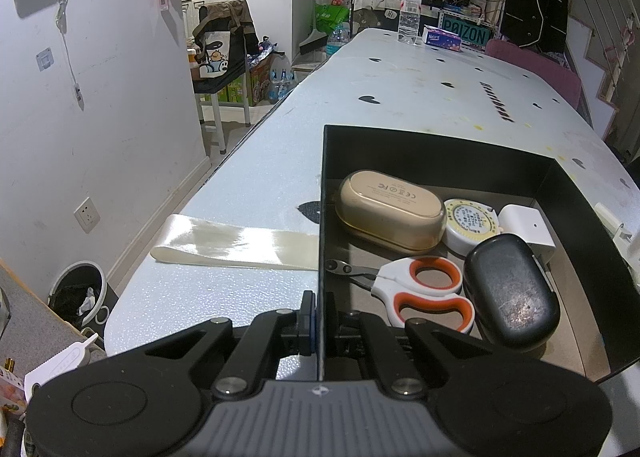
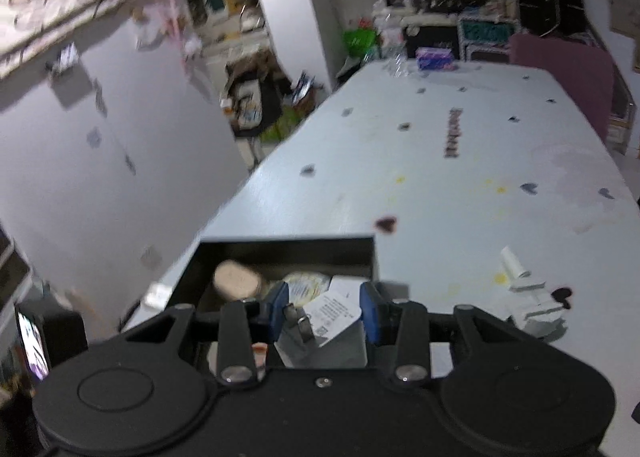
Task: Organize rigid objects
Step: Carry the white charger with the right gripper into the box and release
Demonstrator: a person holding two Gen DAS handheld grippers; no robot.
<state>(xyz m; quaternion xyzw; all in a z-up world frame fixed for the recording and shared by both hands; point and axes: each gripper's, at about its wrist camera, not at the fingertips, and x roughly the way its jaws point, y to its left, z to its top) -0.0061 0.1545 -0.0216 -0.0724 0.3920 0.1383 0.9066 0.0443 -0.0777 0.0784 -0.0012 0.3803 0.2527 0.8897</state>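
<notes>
Left gripper [image 1: 319,321] clamped on the near-left wall of the black box [image 1: 440,153]; one finger inside, one outside. In the box: gold case [image 1: 390,213] at the far left; round tape measure [image 1: 472,223] beside it; white adapter [image 1: 526,227] far right; black case [image 1: 510,291] near right; orange-handled scissors [image 1: 424,291] near left. Right gripper [image 2: 324,309] grips a white charger plug [image 2: 326,331], held over the box's near edge. Cream ribbon [image 1: 236,243] lies on the table [image 1: 400,77] left of the box.
</notes>
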